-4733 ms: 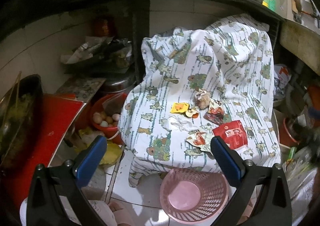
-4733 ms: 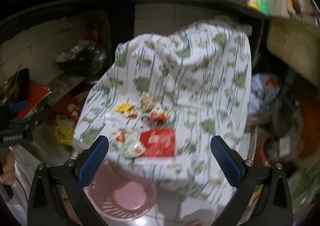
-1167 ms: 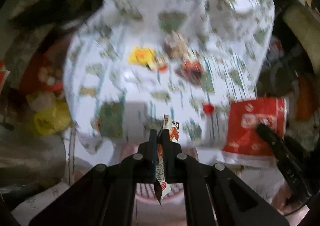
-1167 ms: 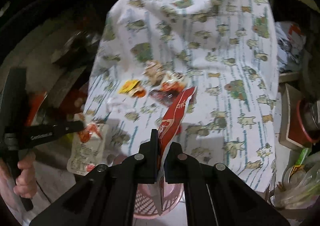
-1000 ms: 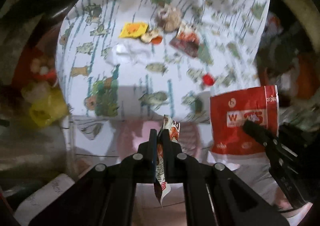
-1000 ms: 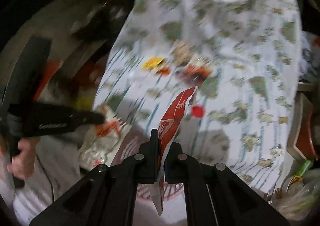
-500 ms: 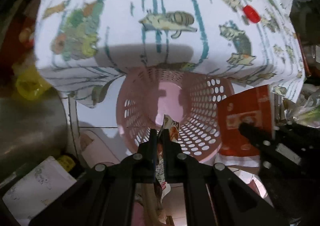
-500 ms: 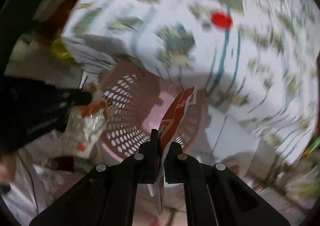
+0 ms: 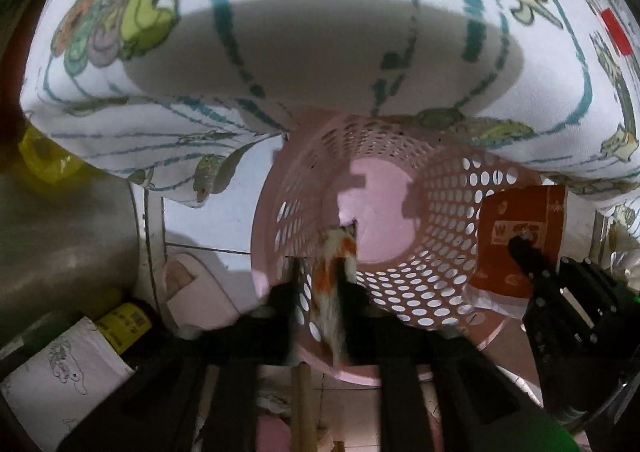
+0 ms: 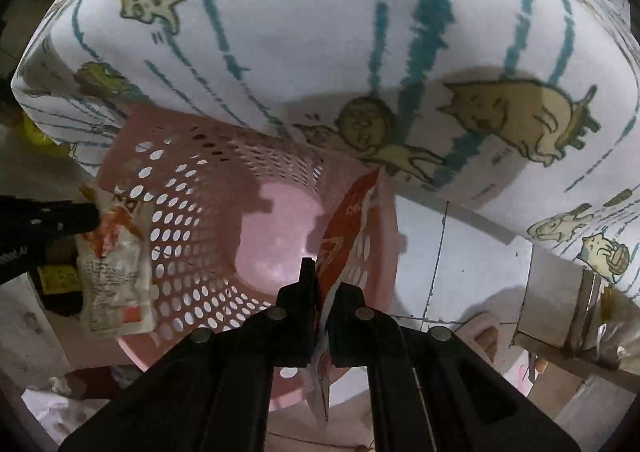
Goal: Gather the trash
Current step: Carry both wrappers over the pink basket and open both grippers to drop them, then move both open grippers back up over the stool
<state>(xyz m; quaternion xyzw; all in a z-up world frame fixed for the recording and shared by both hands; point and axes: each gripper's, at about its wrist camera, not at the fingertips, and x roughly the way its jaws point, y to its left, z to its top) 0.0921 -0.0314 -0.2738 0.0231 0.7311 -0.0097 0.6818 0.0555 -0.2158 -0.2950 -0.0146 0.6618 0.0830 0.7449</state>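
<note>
Pinched edge-on between the closed fingers of the right gripper, a red wrapper is held over the mouth of a pink perforated basket. A white-and-orange wrapper is clamped in the left gripper, blurred in its own view, at the basket's opposite rim. The basket is seen on a pale tiled floor, partly under a table draped in a cartoon-printed cloth.
</note>
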